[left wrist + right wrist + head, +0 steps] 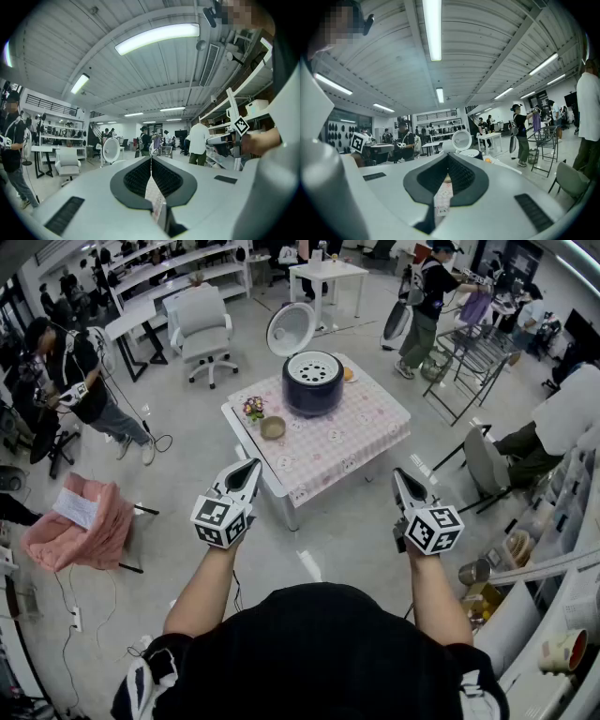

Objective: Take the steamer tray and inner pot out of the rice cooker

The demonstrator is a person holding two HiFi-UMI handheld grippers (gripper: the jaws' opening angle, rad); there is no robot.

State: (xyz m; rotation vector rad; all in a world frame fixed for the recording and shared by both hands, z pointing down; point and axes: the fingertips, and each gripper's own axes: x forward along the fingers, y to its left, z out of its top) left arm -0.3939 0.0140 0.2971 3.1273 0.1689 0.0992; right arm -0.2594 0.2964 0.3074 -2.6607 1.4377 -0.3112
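A dark blue rice cooker [312, 382] stands on the far part of a small table [375, 432] with a pink checked cloth. Its white lid [291, 328] is raised, and a pale perforated steamer tray [313, 366] sits in its mouth. The inner pot is hidden beneath the tray. My left gripper [251, 470] and right gripper [399, 477] are held level in front of the table, well short of the cooker, both shut and empty. The raised lid [111, 150] shows in the left gripper view. The right gripper view shows the lid [461, 139] and cooker [472, 153] ahead.
On the table lie a small bowl [273, 427], a little flower bunch [253, 408] and an orange item [348, 374]. A white office chair [203, 326] stands behind the table. A pink-draped seat [82, 525] sits to the left. People stand around the room.
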